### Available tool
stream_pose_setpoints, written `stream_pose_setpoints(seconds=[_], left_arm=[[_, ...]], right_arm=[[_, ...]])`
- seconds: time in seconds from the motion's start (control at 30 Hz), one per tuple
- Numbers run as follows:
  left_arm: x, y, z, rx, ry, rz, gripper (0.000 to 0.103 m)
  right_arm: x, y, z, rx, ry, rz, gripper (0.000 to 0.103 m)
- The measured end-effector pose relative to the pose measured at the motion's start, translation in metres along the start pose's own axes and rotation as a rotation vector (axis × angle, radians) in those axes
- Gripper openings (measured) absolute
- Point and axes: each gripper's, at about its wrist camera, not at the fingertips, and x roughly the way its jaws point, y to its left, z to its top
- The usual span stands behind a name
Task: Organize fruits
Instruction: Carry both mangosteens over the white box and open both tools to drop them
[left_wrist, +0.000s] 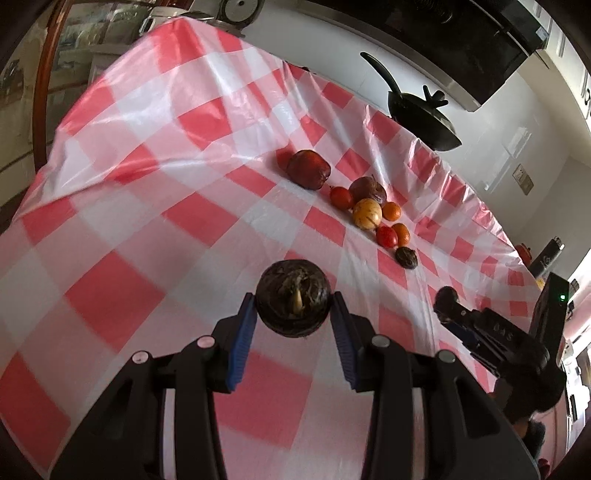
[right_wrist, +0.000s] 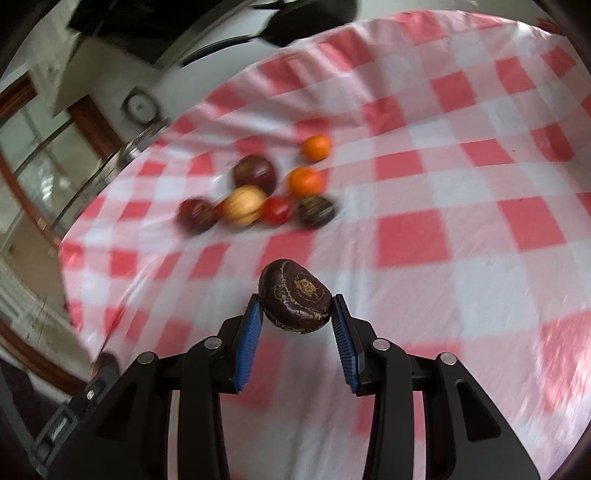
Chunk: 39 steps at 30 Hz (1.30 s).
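My left gripper (left_wrist: 294, 301) is shut on a dark round fruit (left_wrist: 293, 291), held above the red and white checked cloth (left_wrist: 147, 221). Beyond it lies a row of fruit: a dark red apple (left_wrist: 308, 169), a tomato (left_wrist: 340, 197), a purple-brown fruit (left_wrist: 367, 189), a yellow striped fruit (left_wrist: 366, 214), two oranges (left_wrist: 400, 233) and a small dark fruit (left_wrist: 406, 257). My right gripper (right_wrist: 296, 301) is shut on a flattened dark brown fruit (right_wrist: 297, 295). It faces the same cluster, with the yellow fruit (right_wrist: 243, 210) in the middle. The left wrist view shows the right gripper (left_wrist: 448, 306) low on the right.
A black pan (left_wrist: 424, 118) sits at the table's far edge by the white wall. A round metal appliance (left_wrist: 236, 11) stands at the far corner. A wooden door frame (right_wrist: 92, 125) lies beyond the cloth's left edge. The right wrist view is blurred.
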Motion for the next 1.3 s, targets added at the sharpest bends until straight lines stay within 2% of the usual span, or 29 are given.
stream_pose_setpoints(seconds=[0.2, 0.53, 0.73, 1.03, 1.17, 1.3], left_arm=[[-0.036, 0.02, -0.017, 0.015, -0.006, 0.029, 0.041], [-0.102, 0.077, -0.032, 0.0, -0.049, 0.127, 0.041], [-0.136, 0.112, -0.049, 0.0, -0.038, 0.198, 0.041], [-0.189, 0.19, -0.086, -0.133, -0.032, 0.335, 0.041], [-0.19, 0.218, -0.111, -0.184, 0.009, 0.385, 0.041], [-0.18, 0.242, -0.136, -0.229, 0.07, 0.423, 0.041]], right_arm=[[-0.02, 0.059, -0.039, -0.126, 0.022, 0.103, 0.039], [-0.032, 0.15, -0.116, -0.379, 0.109, 0.223, 0.039], [-0.04, 0.189, -0.154, -0.518, 0.149, 0.296, 0.039], [-0.05, 0.249, -0.23, -0.823, 0.217, 0.416, 0.039], [-0.047, 0.269, -0.267, -0.951, 0.271, 0.457, 0.039], [-0.038, 0.277, -0.296, -1.051, 0.322, 0.453, 0.039]])
